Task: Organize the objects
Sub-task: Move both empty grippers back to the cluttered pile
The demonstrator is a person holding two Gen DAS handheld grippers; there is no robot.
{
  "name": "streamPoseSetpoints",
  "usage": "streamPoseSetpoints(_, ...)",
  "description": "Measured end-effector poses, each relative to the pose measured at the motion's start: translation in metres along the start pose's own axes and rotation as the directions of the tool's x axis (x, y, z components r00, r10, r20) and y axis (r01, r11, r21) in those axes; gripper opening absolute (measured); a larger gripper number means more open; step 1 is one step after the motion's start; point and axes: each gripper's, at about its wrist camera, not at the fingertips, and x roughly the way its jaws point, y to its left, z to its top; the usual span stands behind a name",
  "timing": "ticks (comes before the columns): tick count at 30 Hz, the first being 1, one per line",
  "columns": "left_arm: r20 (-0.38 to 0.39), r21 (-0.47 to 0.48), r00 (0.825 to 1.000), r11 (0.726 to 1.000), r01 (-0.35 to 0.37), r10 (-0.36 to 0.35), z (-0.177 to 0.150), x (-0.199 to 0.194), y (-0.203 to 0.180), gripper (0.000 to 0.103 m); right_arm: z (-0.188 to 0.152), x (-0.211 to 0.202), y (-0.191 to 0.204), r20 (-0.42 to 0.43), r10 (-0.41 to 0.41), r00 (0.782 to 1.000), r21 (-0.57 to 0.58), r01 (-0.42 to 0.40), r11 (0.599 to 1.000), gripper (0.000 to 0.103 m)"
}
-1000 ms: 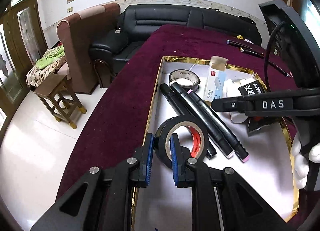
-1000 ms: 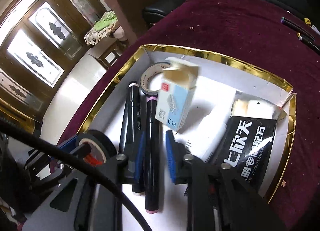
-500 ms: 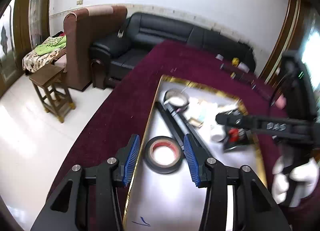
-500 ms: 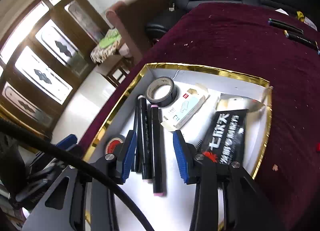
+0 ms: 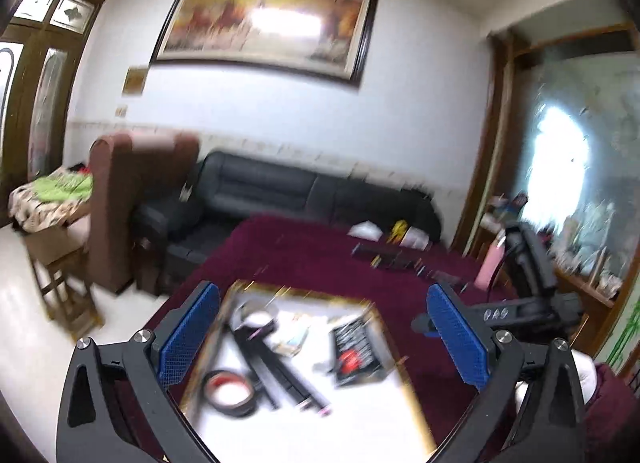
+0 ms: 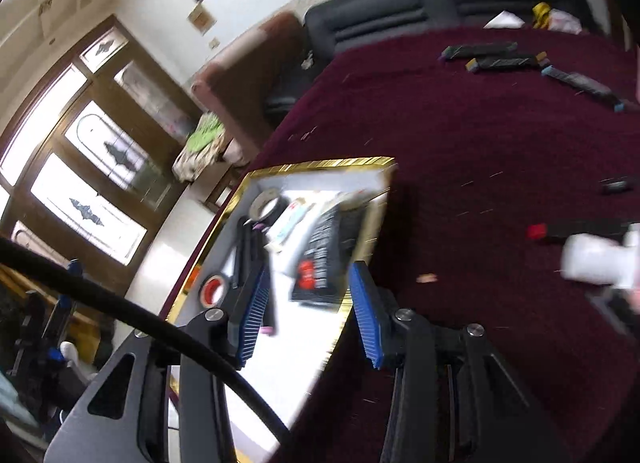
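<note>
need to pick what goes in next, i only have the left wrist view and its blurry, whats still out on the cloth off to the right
Observer: A black marker with a red cap lies on the cloth, right of the gold-rimmed tray.
Operator: anything nearer than that
Observer: A white object sits just below that marker; too blurred to identify.
Operator: right gripper got anything
Observer: No. The right gripper is opening with nothing between its pads.
</note>
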Motion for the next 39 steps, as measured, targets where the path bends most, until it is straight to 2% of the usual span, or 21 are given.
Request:
streamPoseSetpoints(1,0.013,-0.02,1.0,1.0,0.025,-0.024,-0.002,-0.001,-0.007,0.102,0.001,-0.018,-0.003,0.038,-0.021,0.999,-0.011,0.021,1.0,0.04)
streamPoseSetpoints(3,-0.042,-0.047,0.99,0.99,0.132,-0.134,-0.01,0.013,-0.022,0.102,0.002,-0.045,-0.004,0.102,-0.07,0.992,-0.032,0.074,0.997,0.04)
streamPoseSetpoints(6,-0.111,-0.061,0.971,0.977,0.205,-0.211,-0.025,0.032,-0.049,0.102,0.002,-0.105,0.005,0.273,-0.185,0.944,-0.09,0.217,0.972,0.043)
streamPoseSetpoints(7,-0.126,-0.057,0.966,0.974,0.22,-0.226,-0.028,0.037,-0.057,0.102,-0.002,-0.135,0.015,0.383,-0.245,0.89,-0.117,0.31,0.943,0.06)
streamPoseSetpoints(8,-0.133,-0.045,0.966,0.975,0.217,-0.221,-0.03,0.04,-0.066,0.102,-0.007,-0.153,0.02,0.456,-0.269,0.848,-0.124,0.359,0.925,0.091)
streamPoseSetpoints(9,-0.138,-0.026,0.968,0.978,0.207,-0.209,-0.031,0.043,-0.074,0.102,-0.015,-0.177,0.024,0.554,-0.273,0.786,-0.119,0.399,0.909,0.102)
streamPoseSetpoints(10,-0.152,-0.006,0.968,0.98,0.2,-0.198,-0.031,0.046,-0.082,0.102,-0.023,-0.194,0.022,0.622,-0.242,0.745,-0.111,0.39,0.914,0.103)
streamPoseSetpoints(11,-0.176,0.009,0.967,0.982,0.187,-0.183,-0.033,0.05,-0.09,0.102,-0.027,-0.204,0.017,0.646,-0.204,0.736,-0.111,0.355,0.928,0.103)
streamPoseSetpoints(12,-0.208,0.009,0.962,0.983,0.185,-0.179,-0.034,0.054,-0.097,0.102,-0.027,-0.209,0.01,0.627,-0.171,0.76,-0.115,0.307,0.945,0.103)
streamPoseSetpoints(13,-0.236,-0.005,0.952,0.98,0.198,-0.193,-0.036,0.059,-0.099,0.101,-0.018,-0.202,-0.008,0.507,-0.124,0.853,-0.122,0.214,0.969,0.103)
streamPoseSetpoints(14,-0.269,-0.033,0.939,0.976,0.214,-0.215,-0.04,0.067,-0.102,0.101,-0.011,-0.19,-0.022,0.39,-0.081,0.917,-0.12,0.137,0.983,0.103)
streamPoseSetpoints(15,-0.291,-0.052,0.93,0.975,0.217,-0.223,-0.043,0.07,-0.103,0.101,-0.005,-0.174,-0.038,0.281,-0.048,0.958,-0.094,0.077,0.993,0.103)
streamPoseSetpoints(16,-0.319,-0.078,0.917,0.971,0.226,-0.239,-0.047,0.075,-0.104,0.101,-0.004,-0.153,-0.061,0.202,-0.084,0.976,-0.023,0.09,0.996,0.103)
streamPoseSetpoints(19,-0.371,-0.122,0.885,0.959,0.255,-0.282,-0.061,0.078,-0.112,0.101,0.002,-0.108,-0.098,0.106,-0.23,0.967,0.027,0.228,0.973,0.101)
streamPoseSetpoints(21,-0.385,-0.115,0.883,0.964,0.241,-0.267,-0.065,0.075,-0.115,0.101,0.011,-0.085,-0.114,0.074,-0.288,0.955,0.045,0.285,0.957,0.1)
streamPoseSetpoints(26,-0.394,-0.134,0.888,0.971,0.198,-0.236,-0.064,0.071,-0.108,0.101,0.041,-0.041,-0.159,0.005,-0.301,0.954,0.131,0.298,0.945,0.095)
streamPoseSetpoints(28,-0.4,-0.148,0.889,0.973,0.179,-0.224,-0.064,0.069,-0.102,0.101,0.039,-0.027,-0.176,-0.043,-0.255,0.966,0.19,0.259,0.947,0.093)
streamPoseSetpoints(31,-0.408,-0.175,0.886,0.971,0.161,-0.22,-0.066,0.071,-0.092,0.101,0.029,-0.011,-0.184,-0.109,-0.065,0.992,0.264,0.092,0.96,0.092)
streamPoseSetpoints(34,-0.417,-0.186,0.882,0.971,0.152,-0.218,-0.068,0.074,-0.085,0.101,0.011,-0.013,-0.174,-0.128,0.156,0.98,0.295,-0.112,0.949,0.092)
streamPoseSetpoints(37,-0.432,-0.178,0.876,0.973,0.15,-0.214,-0.071,0.082,-0.087,0.101,-0.003,-0.035,-0.166,-0.088,0.162,0.983,0.27,-0.133,0.953,0.092)
streamPoseSetpoints(39,-0.449,-0.174,0.868,0.973,0.151,-0.214,-0.072,0.091,-0.093,0.101,-0.01,-0.049,-0.167,-0.047,0.102,0.994,0.254,-0.087,0.963,0.092)
